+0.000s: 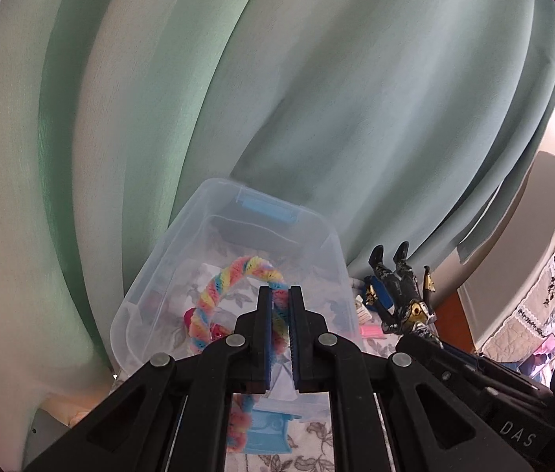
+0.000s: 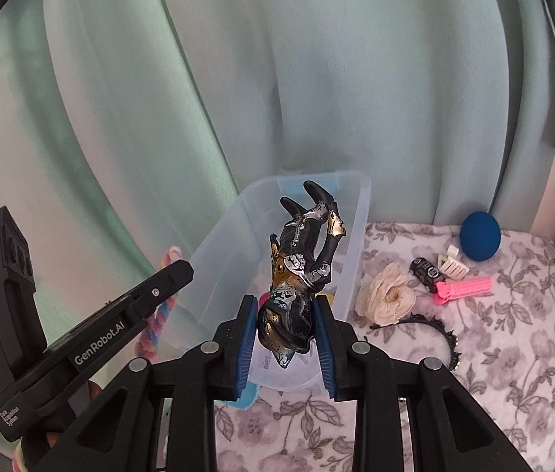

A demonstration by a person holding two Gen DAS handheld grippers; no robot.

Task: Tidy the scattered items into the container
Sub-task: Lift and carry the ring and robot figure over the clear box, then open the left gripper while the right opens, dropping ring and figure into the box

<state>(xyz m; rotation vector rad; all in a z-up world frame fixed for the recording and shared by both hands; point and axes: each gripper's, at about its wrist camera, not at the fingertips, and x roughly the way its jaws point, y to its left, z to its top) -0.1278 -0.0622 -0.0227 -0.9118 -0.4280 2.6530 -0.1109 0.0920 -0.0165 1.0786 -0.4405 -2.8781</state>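
A clear plastic container (image 2: 350,244) with a blue latch on its far rim is seen standing on a floral-patterned cloth (image 2: 493,338) before a pale green curtain (image 2: 317,78). To the left of the container, the left gripper (image 1: 279,295) is shown with its jaws drawn together on a rainbow-coloured twisted rope (image 1: 218,287), which is pinched between the blue pads; the rope's loop is seen arching over the container's open interior, while its other end is left trailing below the gripper, near the container's near rim. Directly over the container, a black, silver and gold toy figure (image 2: 301,267) is held upside down by the right gripper (image 2: 285,306), the pads being pressed against the head and shoulders and the legs pointed up towards the curtain. To the right of the container, just beside its wall, a cream fabric scrunchie (image 2: 385,299) is laid on the cloth, with a black beaded headband (image 2: 438,330) curved in front of it. Further right of the container, a small black toy car (image 2: 427,273), a white hair claw (image 2: 452,265) and a pink hair roller (image 2: 464,289) are clustered together, and a dark blue ball (image 2: 479,236) is seen against the curtain behind them
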